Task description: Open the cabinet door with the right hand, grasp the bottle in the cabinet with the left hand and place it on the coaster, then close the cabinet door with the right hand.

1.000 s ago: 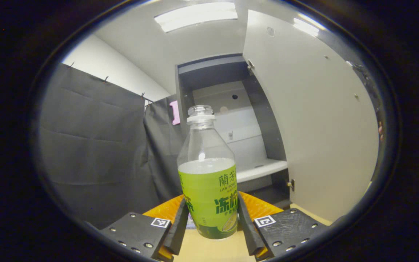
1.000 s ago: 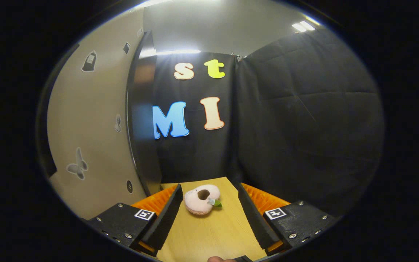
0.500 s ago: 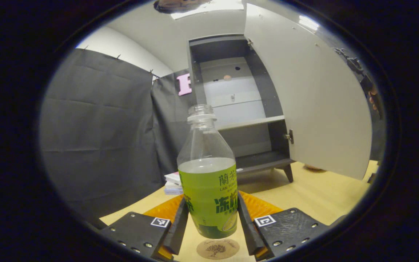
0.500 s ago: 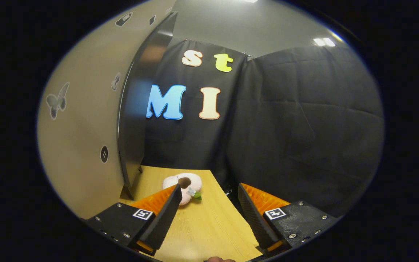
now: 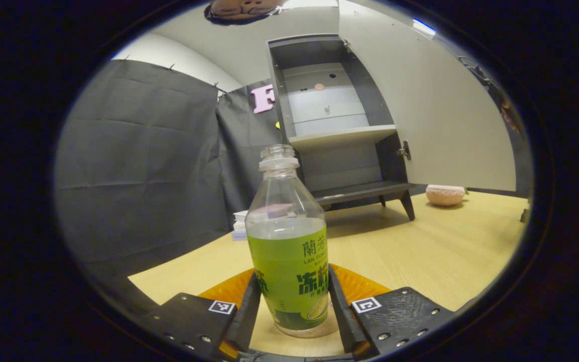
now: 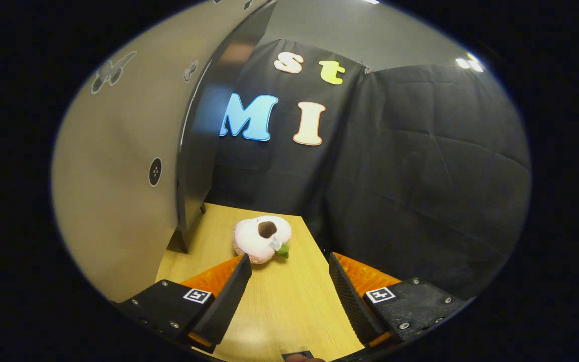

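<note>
Here, each line names one thing and what can be seen of it.

Bottle (image 5: 289,251): a clear plastic bottle, no cap, upright, with a green label and pale liquid reaching just above the label. It stands at the near edge of the table, between the left gripper's fingers.

Left gripper (image 5: 292,314): seen in the left gripper view, its two fingers press on either side of the bottle's lower body, pinching it.

Coaster (image 5: 314,332): a thin rim of it shows under the bottle's base; the bottle appears to rest on it, though the contact is hard to see.

Table (image 5: 420,251): light wood, running from the grippers back to the cabinet.

Cabinet (image 5: 334,125): dark, on short legs, standing at the far side of the table. One pale shelf crosses its middle.

Door (image 5: 430,110): pale, swung wide open to the right of the cabinet. In the right gripper view its outer face, with small grey stickers, stands on the left.

Right gripper (image 6: 289,296): its fingers are spread apart above bare tabletop, holding nothing.

Plush toy (image 6: 262,239): pink and round, with a dark spot and a small green leaf, lying on the table beyond the right gripper, near the door's edge.

Books (image 5: 240,226): a small stack, left of the cabinet, against the cloth wall.
</note>
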`<state>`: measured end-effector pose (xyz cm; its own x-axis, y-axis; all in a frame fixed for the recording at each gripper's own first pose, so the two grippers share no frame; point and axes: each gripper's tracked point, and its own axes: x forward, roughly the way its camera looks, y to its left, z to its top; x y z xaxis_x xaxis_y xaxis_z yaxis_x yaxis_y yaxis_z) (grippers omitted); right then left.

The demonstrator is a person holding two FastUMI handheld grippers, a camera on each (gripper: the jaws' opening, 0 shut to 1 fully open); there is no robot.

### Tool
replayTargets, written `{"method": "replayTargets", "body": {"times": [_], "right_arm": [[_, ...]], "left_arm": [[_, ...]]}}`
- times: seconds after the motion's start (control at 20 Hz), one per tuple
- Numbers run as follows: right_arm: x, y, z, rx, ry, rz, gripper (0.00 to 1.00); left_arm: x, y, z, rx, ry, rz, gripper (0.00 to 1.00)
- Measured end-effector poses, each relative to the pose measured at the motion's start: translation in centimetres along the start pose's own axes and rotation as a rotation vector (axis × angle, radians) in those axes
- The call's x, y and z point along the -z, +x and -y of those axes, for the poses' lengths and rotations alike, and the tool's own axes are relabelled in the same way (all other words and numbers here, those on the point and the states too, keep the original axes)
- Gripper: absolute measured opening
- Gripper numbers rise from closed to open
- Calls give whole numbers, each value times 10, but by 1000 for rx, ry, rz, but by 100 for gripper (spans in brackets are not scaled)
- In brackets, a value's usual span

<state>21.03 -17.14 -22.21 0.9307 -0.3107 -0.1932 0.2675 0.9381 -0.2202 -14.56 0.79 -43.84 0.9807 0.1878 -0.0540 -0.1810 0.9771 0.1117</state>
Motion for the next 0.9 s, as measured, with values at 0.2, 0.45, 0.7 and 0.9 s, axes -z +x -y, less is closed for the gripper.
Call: {"method": "replayTargets", "body": {"times": [0.2, 0.45, 0.7, 0.9], "right_arm": [[-2, -2, -20, -44, -44, 20, 96], [5, -5, -24, -49, -57, 18, 95], [11, -11, -23, -46, -28, -1, 96], [12, -13, -19, -45, -22, -17, 96]], "left_arm": [[-2, 5, 1, 16, -22, 17, 70], [-10, -4, 5, 52, -46, 53, 81], [-38, -12, 0, 72, -12, 103, 85], [-62, -13, -12, 61, 3, 95, 81]]}}
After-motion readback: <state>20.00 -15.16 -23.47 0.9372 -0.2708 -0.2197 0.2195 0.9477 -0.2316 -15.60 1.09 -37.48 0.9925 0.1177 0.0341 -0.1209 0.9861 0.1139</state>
